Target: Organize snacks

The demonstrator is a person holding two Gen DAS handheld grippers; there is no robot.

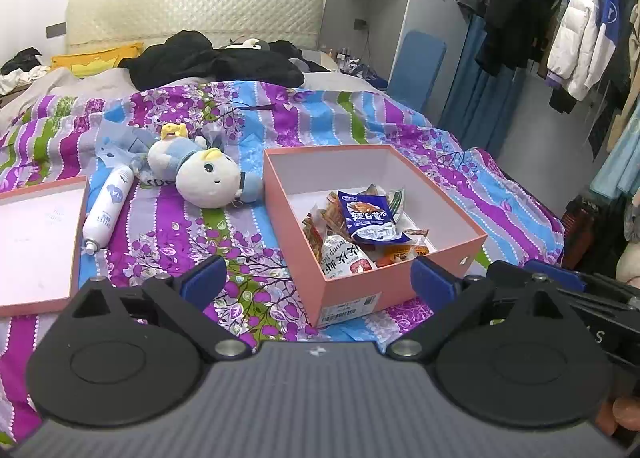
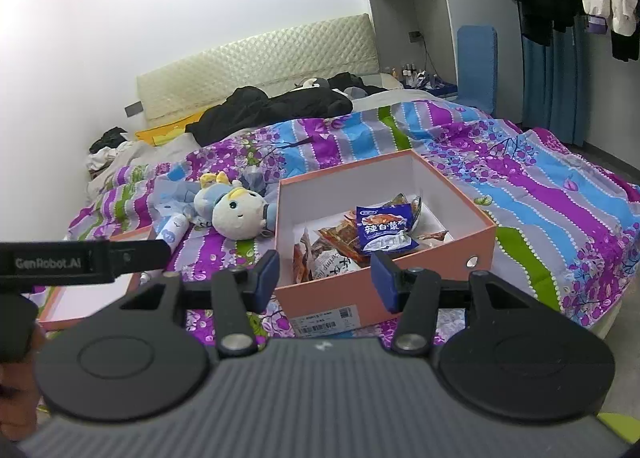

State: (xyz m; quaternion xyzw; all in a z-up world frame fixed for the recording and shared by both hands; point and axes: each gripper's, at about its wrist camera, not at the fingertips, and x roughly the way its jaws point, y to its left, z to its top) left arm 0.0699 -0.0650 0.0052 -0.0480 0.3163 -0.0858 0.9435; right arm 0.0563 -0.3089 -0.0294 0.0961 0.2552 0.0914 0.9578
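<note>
Your grippers, left and right, stand open and empty; the box of snacks lies just ahead, lid left of it.

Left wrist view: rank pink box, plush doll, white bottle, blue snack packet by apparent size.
1. pink box
2. plush doll
3. white bottle and blue snack packet: look about alike, so not ranked.

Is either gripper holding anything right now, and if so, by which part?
Nothing is held. The left gripper and right gripper both stand open and empty, short of the pink box of snack packets.
</note>
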